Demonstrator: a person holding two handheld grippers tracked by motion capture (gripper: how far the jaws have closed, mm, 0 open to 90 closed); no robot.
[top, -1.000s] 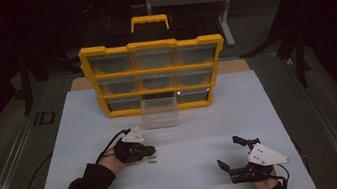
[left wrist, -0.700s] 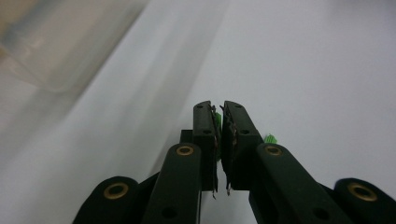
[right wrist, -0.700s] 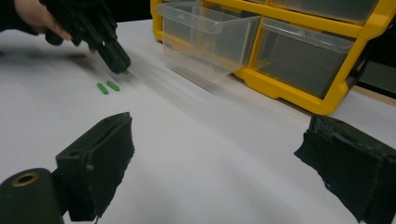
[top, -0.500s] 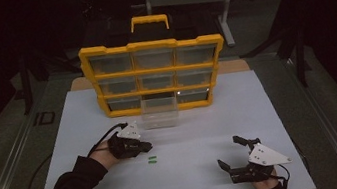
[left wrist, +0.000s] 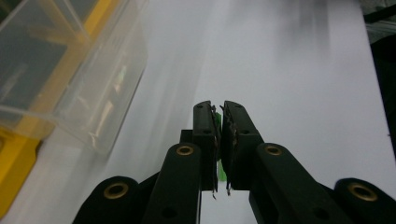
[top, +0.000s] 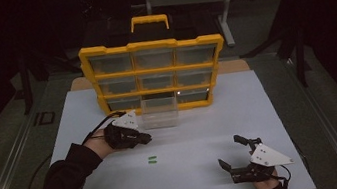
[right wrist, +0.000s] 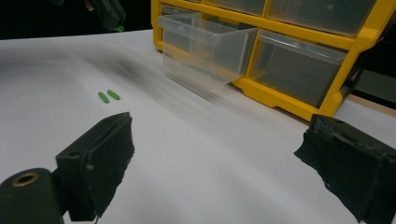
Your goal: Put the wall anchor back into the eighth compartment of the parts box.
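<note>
The room is dark around my white table, with the yellow drawer cabinet at its far side and one clear drawer pulled out. My left gripper is pressed together on a small green piece, held up just beside that drawer. Two more green pieces lie on the table, well apart from my right gripper, which rests spread and empty. I judge one piece is picked, none visibly dropped in yet.
</note>
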